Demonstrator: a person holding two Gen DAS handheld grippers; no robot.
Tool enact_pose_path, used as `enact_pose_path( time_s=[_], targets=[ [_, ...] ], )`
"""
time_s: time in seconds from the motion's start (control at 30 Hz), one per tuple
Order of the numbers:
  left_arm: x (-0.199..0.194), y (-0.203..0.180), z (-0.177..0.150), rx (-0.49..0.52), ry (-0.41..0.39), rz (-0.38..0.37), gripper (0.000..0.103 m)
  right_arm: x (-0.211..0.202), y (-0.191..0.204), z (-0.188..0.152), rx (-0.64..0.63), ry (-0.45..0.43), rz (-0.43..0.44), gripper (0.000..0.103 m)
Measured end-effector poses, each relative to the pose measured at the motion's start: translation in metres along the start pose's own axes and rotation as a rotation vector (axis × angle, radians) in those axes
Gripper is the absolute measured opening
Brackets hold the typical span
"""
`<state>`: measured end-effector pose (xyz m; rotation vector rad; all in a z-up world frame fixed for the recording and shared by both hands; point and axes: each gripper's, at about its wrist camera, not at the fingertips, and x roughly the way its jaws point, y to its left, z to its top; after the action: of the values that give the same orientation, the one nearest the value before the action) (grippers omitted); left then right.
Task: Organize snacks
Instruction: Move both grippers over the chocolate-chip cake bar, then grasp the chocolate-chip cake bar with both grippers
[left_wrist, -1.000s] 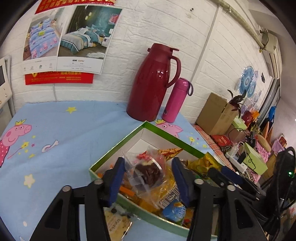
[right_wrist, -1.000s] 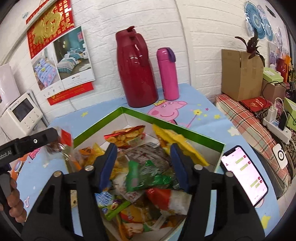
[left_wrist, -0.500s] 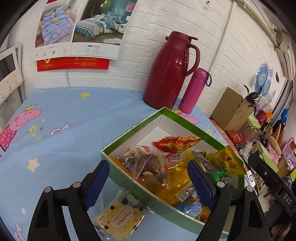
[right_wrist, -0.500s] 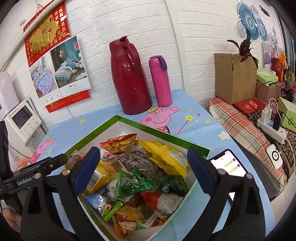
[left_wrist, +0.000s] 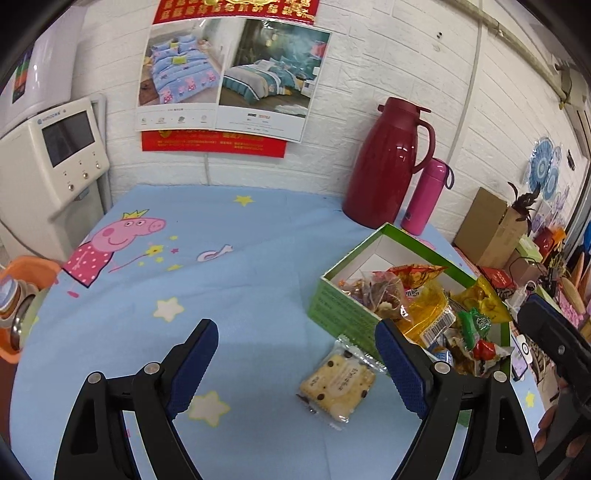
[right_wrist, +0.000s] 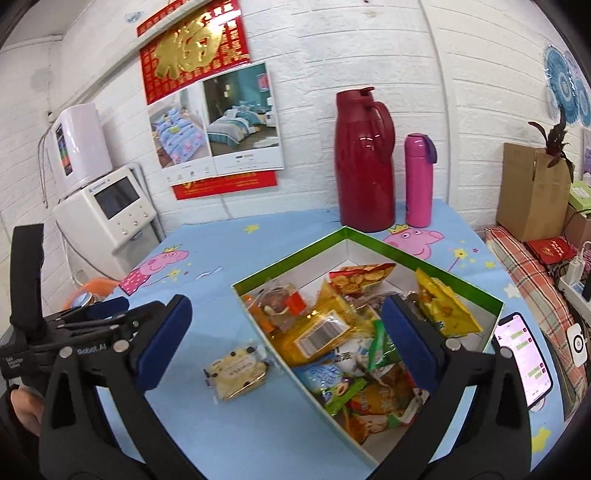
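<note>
A green-rimmed cardboard box (right_wrist: 439, 268) (left_wrist: 343, 312) on the blue tablecloth holds several snack packets, among them a clear packet of brown sweets (left_wrist: 380, 291) (right_wrist: 280, 306). One chocolate-chip biscuit packet (left_wrist: 338, 382) (right_wrist: 236, 371) lies on the cloth just outside the box's near-left wall. My left gripper (left_wrist: 295, 363) is open and empty, hovering left of the box, the biscuit packet just inside its right finger. My right gripper (right_wrist: 286, 341) is open and empty above the box's left wall. The left gripper's body (right_wrist: 74, 339) shows at the left of the right wrist view.
A dark red thermos jug (right_wrist: 364, 158) and pink bottle (right_wrist: 419, 181) stand at the back by the wall. A white appliance (left_wrist: 48, 173) sits left of the table, an orange basin (left_wrist: 22, 295) below it. A phone (right_wrist: 524, 362) lies right of the box.
My left gripper opened, left the clear sweet packet in the box, and drew back to the left. My right gripper opened wide and rose away from the snacks.
</note>
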<state>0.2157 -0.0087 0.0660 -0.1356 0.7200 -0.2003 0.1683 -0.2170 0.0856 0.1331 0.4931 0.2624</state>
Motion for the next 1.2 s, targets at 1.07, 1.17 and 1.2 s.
enact_pose_path(
  time_s=[1.07, 1.17, 1.2],
  targets=[
    [0.122, -0.024, -0.026, 0.17, 0.344, -0.232, 0.038, 0.054, 0.006, -0.094, 0.163, 0.323, 0.146, 0.099],
    [0.112, -0.026, -0.031, 0.186, 0.346, -0.253, 0.024, 0.053, 0.002, -0.096, 0.189, 0.326, 0.156, 0.098],
    [0.105, -0.026, -0.036, 0.197, 0.339, -0.245, 0.024, 0.053, -0.001, -0.096, 0.207, 0.33, 0.165, 0.097]
  ],
)
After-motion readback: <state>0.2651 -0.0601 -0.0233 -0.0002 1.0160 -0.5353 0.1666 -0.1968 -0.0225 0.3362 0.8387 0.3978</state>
